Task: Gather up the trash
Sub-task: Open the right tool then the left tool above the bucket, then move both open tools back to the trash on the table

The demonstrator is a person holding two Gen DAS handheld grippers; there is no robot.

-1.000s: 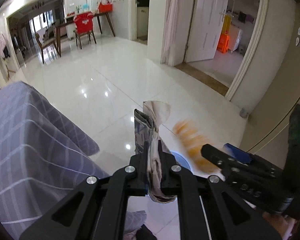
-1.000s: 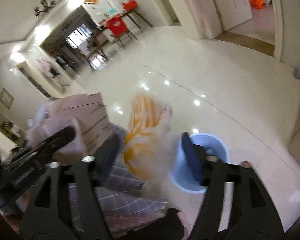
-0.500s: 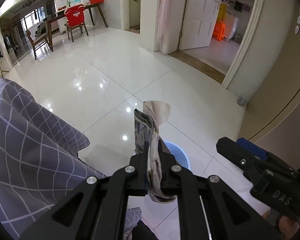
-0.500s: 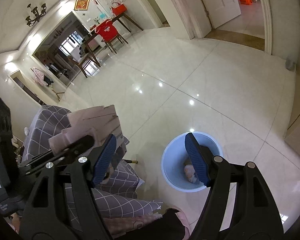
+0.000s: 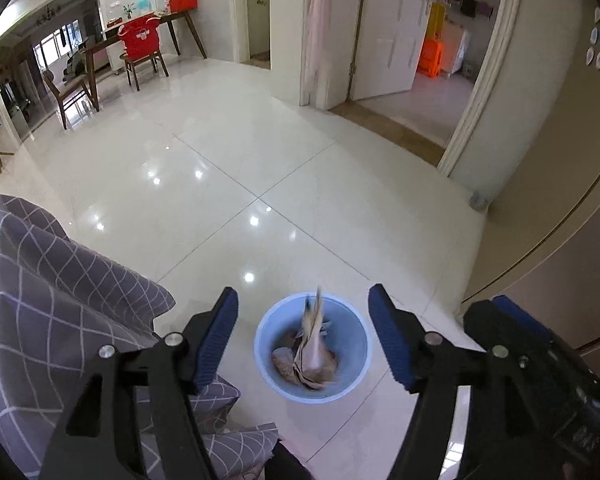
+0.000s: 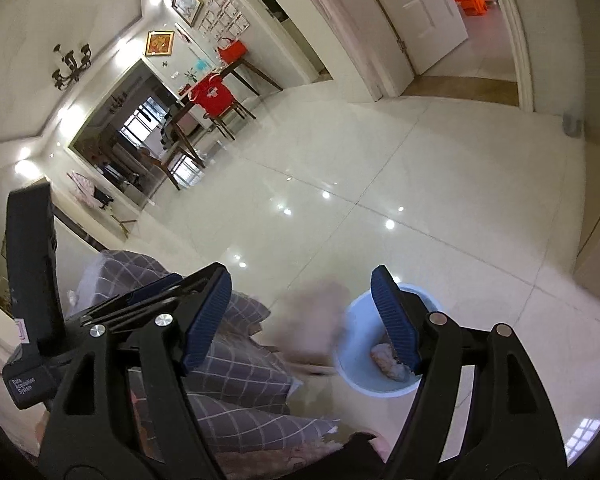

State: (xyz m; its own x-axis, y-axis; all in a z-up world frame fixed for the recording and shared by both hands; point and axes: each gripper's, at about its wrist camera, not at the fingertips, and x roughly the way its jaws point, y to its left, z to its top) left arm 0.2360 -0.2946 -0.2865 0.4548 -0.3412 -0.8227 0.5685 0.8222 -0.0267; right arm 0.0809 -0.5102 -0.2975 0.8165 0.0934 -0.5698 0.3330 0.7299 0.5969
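A light blue bin (image 5: pixel 311 354) stands on the white tiled floor, directly below my left gripper (image 5: pixel 303 338). The left jaws are opening and hold nothing; a folded paper wad (image 5: pixel 313 344) is dropping into the bin among other crumpled trash. In the right wrist view the same bin (image 6: pixel 358 376) shows behind the right pad, with a blurred falling paper (image 6: pixel 314 320) just left of it. My right gripper (image 6: pixel 300 320) stands open and empty; its body (image 5: pixel 540 376) shows at the lower right of the left wrist view.
A grey checked cloth (image 5: pixel 48 308) covers furniture at the left, close to the bin. A brown door or wall panel (image 5: pixel 560 240) stands at the right. Far off are a dining table with chairs (image 5: pixel 140 52) and an open white door (image 5: pixel 388 28).
The left gripper was shut on the folded paper and has let it go over the bin; the paper now falls in. An orange wrapper dropped from the right gripper earlier.
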